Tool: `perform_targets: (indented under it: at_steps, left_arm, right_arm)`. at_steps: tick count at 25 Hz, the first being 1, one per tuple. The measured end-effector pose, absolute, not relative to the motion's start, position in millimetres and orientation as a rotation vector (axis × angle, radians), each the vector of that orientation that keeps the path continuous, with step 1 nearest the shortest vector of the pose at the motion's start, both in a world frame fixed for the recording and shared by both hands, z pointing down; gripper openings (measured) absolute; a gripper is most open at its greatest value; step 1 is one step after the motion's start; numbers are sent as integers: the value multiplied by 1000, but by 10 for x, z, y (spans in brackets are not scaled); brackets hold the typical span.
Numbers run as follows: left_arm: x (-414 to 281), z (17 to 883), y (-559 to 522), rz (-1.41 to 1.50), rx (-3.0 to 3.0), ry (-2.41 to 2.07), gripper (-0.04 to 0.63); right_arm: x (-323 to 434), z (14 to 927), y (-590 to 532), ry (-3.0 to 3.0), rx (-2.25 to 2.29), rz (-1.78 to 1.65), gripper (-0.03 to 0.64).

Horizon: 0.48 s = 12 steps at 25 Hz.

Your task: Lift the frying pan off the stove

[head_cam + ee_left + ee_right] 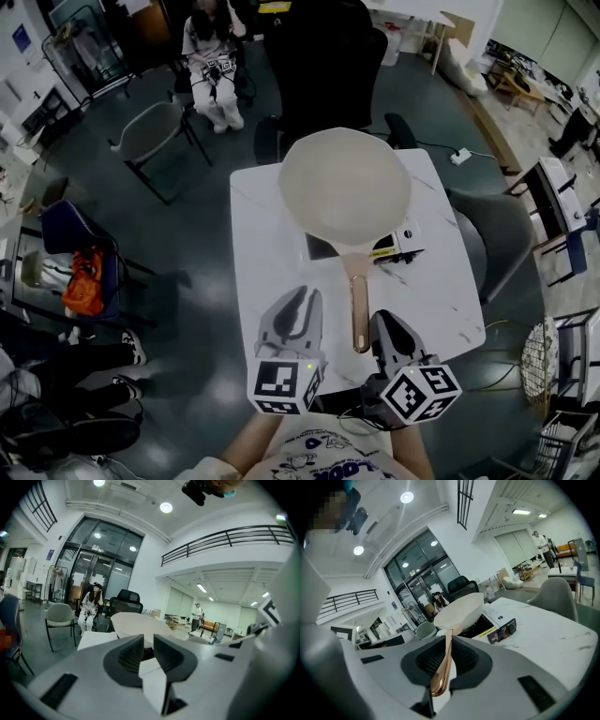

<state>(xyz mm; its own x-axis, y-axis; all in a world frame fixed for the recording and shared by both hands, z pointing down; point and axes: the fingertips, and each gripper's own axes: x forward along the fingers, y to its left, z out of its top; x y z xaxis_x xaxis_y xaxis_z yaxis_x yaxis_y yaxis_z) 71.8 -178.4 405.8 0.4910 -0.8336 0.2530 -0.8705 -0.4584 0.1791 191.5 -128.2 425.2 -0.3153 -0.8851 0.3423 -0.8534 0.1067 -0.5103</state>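
Observation:
A cream frying pan (345, 187) with a copper handle (359, 305) hangs tilted over the black portable stove (394, 247) on the white table (267, 272). My right gripper (379, 328) is shut on the handle's near end; in the right gripper view the handle (444, 667) runs between the jaws up to the pan (459, 611), with the stove (499, 629) below it. My left gripper (298, 314) stays shut and empty to the left of the handle. From the left gripper (149, 649) view the pan (138, 623) shows just beyond the jaws.
A black office chair (323, 66) stands behind the table and a grey chair (502, 234) at its right. Another grey chair (150, 131) and a seated person (214, 66) are at the back left. Cables (459, 155) lie on the floor.

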Motion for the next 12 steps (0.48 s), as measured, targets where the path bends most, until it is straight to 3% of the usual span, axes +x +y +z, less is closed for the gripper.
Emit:
perform_targets:
  at_steps: [2, 5, 12]
  left_arm:
    - [735, 4091, -1792, 192, 2441, -1450, 69]
    - [773, 4120, -1806, 190, 2418, -1452, 69]
    - [833, 4184, -1831, 198, 2399, -1457, 69]
  right_arm:
    - [1910, 4282, -1284, 2288, -1740, -1060, 28]
    - [1889, 4313, -1295, 2264, -1622, -1158, 100]
    - [1820, 4456, -1308, 2134, -1343, -1394, 163]
